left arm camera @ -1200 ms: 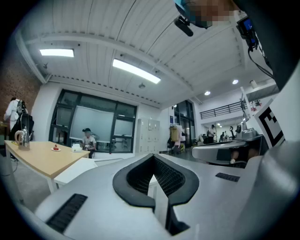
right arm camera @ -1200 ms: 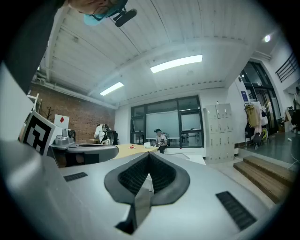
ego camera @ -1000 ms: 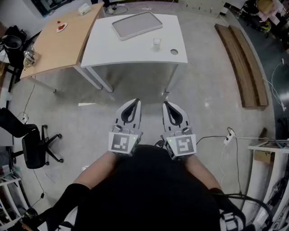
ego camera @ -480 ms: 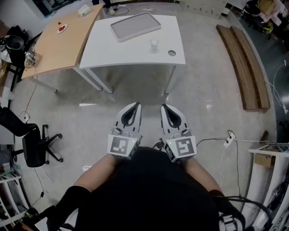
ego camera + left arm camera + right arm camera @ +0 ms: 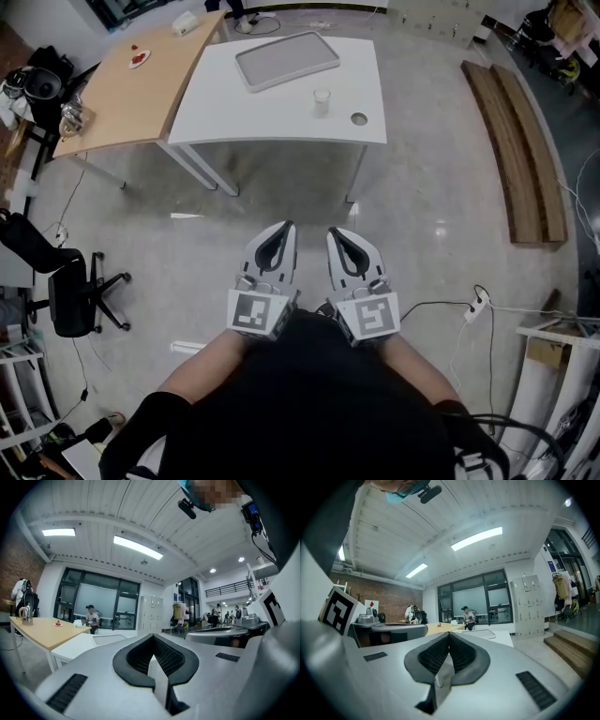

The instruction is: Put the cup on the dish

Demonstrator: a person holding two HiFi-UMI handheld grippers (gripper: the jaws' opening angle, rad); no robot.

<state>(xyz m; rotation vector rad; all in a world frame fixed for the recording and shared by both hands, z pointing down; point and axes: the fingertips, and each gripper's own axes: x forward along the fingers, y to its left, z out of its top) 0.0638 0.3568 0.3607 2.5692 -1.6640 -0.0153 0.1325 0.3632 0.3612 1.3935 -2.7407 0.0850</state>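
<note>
A small clear cup (image 5: 322, 101) stands on the white table (image 5: 244, 112), near its front right. Close to it on the right lies a small round grey dish (image 5: 359, 119), and a large grey tray (image 5: 286, 61) sits at the back. Both grippers hang over the floor close to the person's body, well short of the table. The left gripper (image 5: 285, 226) and the right gripper (image 5: 334, 231) sit side by side, both shut with nothing in them. In the left gripper view the gripper (image 5: 152, 636) points level toward the table (image 5: 77, 645). The right gripper (image 5: 449, 634) does the same.
A wooden table (image 5: 122, 94) adjoins the white one on the left, carrying a small plate with something red (image 5: 139, 58). A black office chair (image 5: 70, 300) stands left on the floor, wooden planks (image 5: 525, 150) right, a power strip with cables (image 5: 478, 302) near right. A person (image 5: 467, 617) sits far behind the tables.
Both grippers have drifted slightly lower in the head view and a little closer together. The table has shifted a bit in the view as the head moved. Both stay shut.
</note>
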